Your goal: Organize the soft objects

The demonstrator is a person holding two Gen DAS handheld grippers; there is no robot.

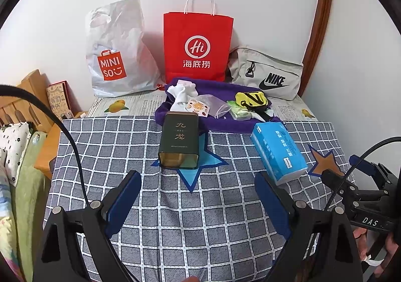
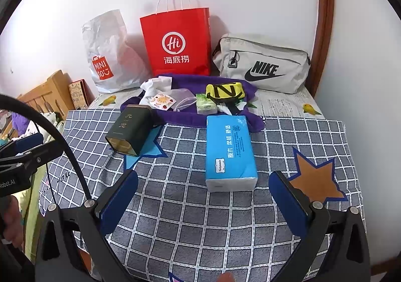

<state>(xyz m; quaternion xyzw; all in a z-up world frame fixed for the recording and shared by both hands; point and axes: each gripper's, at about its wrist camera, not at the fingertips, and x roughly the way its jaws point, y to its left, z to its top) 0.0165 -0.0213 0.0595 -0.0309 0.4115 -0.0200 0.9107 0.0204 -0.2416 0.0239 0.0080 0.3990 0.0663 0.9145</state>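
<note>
Right wrist: tissue pack [image 2: 229,154] lies ahead between spread fingers [image 2: 117,204].

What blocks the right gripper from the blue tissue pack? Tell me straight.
Nothing visible does. The right gripper is open and empty, and only bare checked cloth lies between its fingers and the blue tissue pack straight ahead. The dark green tin lies off to the left, clear of that line.

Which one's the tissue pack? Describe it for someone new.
Start at the red paper bag against the wall, then come forward past the purple cloth. The tissue pack lies flat on the checked sheet: the only bright blue soft rectangle, unlike the dark green tin leftward.
</note>
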